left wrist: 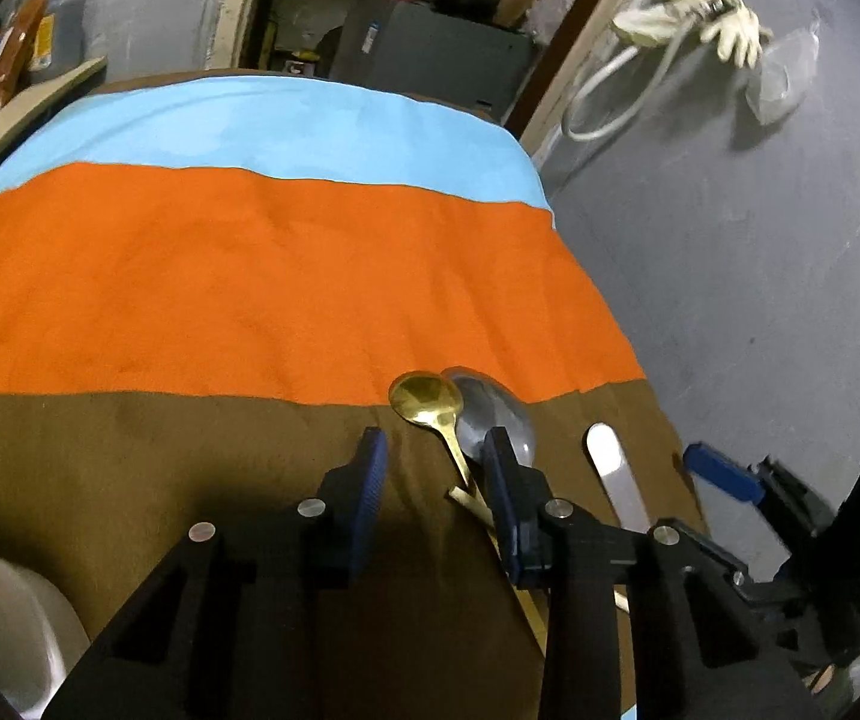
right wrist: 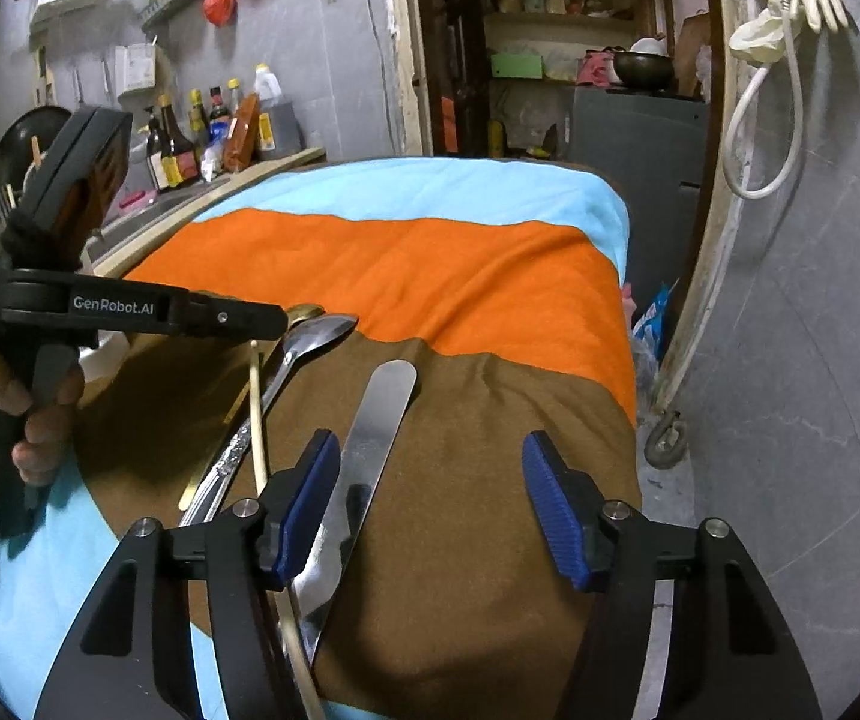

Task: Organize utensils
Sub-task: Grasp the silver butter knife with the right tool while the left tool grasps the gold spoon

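My left claw [left wrist: 433, 450] hangs over the brown band of the striped cloth [left wrist: 249, 276] that covers the table. Its two blue pads stand apart with bare cloth between them, pressing on nothing. Just past the right pad lies the gold spoon [left wrist: 430, 402], bowl up and away from me, its thin handle running back under that pad. Touching it on the right is the steel spoon [left wrist: 478, 414], its larger bowl partly hidden behind the same pad. Further right, apart from both spoons, the rounded end of a flat steel handle [left wrist: 613, 465] shows, which I take for the butter knife.

In the right wrist view, a hand [right wrist: 15, 414] at the far left holds the black grip of my left claw. Next come the steel spoon [right wrist: 303, 348] and a pale chopstick [right wrist: 257, 420] that crosses its handle, with a brass strip beside them. The butter knife [right wrist: 375, 420] lies lengthwise on the brown band, its blade end towards me. My right claw [right wrist: 426, 462] is wide apart over the cloth [right wrist: 430, 264]; its left pad sits just beside the knife's edge, perhaps touching, I cannot tell. The right pad stands well clear over bare brown cloth, so nothing is clamped.
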The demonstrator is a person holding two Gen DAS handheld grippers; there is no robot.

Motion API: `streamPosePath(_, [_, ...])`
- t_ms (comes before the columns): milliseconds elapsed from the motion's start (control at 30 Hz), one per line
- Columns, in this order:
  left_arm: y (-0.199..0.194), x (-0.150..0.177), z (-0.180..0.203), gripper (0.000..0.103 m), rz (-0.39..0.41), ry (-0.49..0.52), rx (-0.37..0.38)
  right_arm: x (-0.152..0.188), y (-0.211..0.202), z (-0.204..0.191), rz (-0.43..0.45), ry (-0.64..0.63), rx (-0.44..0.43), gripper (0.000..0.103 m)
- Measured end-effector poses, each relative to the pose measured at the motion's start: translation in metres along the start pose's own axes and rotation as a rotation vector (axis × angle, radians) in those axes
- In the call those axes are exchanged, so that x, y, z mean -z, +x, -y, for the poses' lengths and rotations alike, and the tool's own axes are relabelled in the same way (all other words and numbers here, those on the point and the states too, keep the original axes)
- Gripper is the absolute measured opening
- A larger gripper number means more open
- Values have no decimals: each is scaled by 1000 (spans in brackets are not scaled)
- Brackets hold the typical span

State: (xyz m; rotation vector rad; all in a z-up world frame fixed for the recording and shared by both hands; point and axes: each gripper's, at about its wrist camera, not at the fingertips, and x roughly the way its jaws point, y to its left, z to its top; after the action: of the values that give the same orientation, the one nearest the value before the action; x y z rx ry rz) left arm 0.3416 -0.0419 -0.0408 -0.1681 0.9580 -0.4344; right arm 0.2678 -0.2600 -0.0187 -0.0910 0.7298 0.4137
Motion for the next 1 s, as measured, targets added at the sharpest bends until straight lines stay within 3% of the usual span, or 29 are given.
streamPosePath(133, [0, 2, 5, 28, -17, 71, -34, -3, 10, -6, -30, -34, 11, 60])
streamPosePath(400, [7, -1, 8, 28, -58, 126, -30, -9, 25, -16, -83, -98, 35, 60])
streamPosePath(633, [14, 3, 18, 14, -61, 138, -29, -6, 18, -17, -64, -91, 22, 26])
streamPosePath(733, [19, 1, 18, 8, -85, 106, 12, -5, 15, -14, -57, -68, 18, 22])
streamPosePath(1000, [18, 0, 18, 5, -71, 92, -11, -5, 14, -13, -51, -47, 20, 19])
